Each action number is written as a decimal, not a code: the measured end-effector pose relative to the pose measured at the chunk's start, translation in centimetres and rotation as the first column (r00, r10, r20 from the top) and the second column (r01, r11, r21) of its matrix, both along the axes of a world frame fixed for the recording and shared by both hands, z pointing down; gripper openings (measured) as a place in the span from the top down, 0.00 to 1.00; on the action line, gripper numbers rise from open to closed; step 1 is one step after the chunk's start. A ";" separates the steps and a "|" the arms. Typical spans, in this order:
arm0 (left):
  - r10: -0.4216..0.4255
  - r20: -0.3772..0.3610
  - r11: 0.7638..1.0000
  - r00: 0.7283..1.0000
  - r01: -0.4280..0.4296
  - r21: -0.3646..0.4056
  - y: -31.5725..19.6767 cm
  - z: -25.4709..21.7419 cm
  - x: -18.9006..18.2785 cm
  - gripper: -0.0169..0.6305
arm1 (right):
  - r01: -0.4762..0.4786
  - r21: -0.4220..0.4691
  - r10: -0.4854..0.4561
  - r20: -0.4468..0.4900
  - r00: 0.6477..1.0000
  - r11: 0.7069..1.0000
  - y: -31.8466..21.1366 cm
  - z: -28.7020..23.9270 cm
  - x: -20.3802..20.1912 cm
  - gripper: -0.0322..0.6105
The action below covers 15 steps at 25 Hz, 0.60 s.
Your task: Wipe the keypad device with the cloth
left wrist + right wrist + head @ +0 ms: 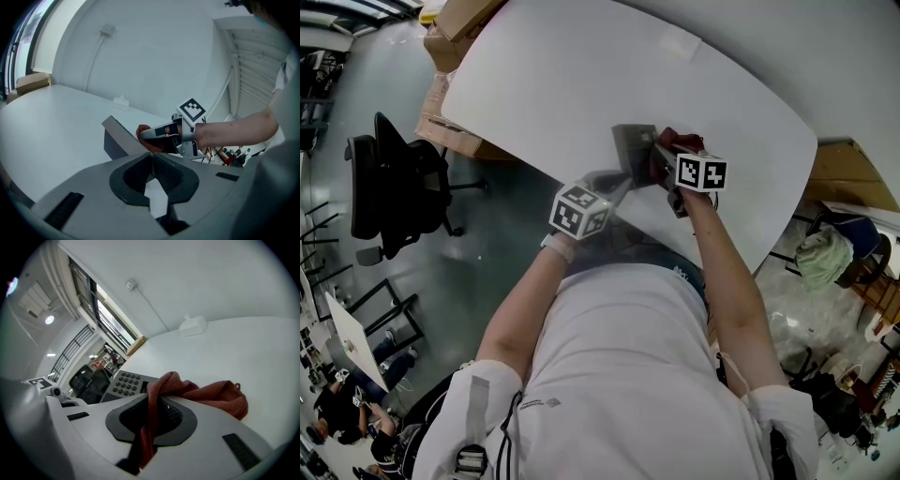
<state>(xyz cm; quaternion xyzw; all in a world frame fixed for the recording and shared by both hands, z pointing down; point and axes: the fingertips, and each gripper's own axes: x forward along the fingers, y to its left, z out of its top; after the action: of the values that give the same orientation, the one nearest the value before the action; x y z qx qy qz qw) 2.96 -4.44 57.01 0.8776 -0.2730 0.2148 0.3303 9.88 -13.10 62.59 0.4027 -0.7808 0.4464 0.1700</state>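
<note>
The grey keypad device [633, 150] stands near the front edge of the white table [581, 75]. In the right gripper view its dark round keys [124, 382] show just left of the jaws. My right gripper [152, 404] is shut on a red cloth [206, 394], which bunches out onto the table beside the device. From the left gripper view the device [117, 136] is a grey wedge, with the red cloth [143, 131] and right gripper [146, 136] at its far side. My left gripper [151, 157] is shut on the device's near edge.
A small white box [193, 325] sits further back on the table, with a cable running up the wall behind it. Cardboard boxes [450, 37] and a black office chair [394, 183] stand on the floor to the left of the table.
</note>
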 end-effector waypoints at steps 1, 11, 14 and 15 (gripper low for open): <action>0.000 -0.003 1.000 1.000 0.000 -0.001 0.0 0.0 0.0 0.95 | 0.010 0.018 -0.010 0.019 1.000 1.000 -0.1 -0.9 -0.8 0.87; 0.005 -0.016 1.000 1.000 -0.005 -0.006 0.0 0.1 0.2 0.95 | 0.190 0.156 -0.196 0.024 0.980 0.969 0.3 -6.9 -7.8 0.87; 0.003 -0.017 1.000 1.000 -0.003 -0.005 0.0 0.0 0.2 0.96 | 0.209 0.150 -0.212 -0.001 0.977 0.966 0.7 -6.3 -8.0 0.87; 0.003 -0.017 1.000 1.000 -0.003 -0.005 0.0 0.0 0.3 0.95 | 0.199 0.145 -0.202 0.004 0.979 0.969 0.6 -6.2 -7.9 0.87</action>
<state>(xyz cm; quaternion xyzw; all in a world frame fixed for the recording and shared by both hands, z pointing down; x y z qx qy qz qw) 3.21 -4.46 57.00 0.8790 -0.2684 0.2085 0.3345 2.00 -12.48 56.43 0.3287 -0.8493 0.3730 0.1776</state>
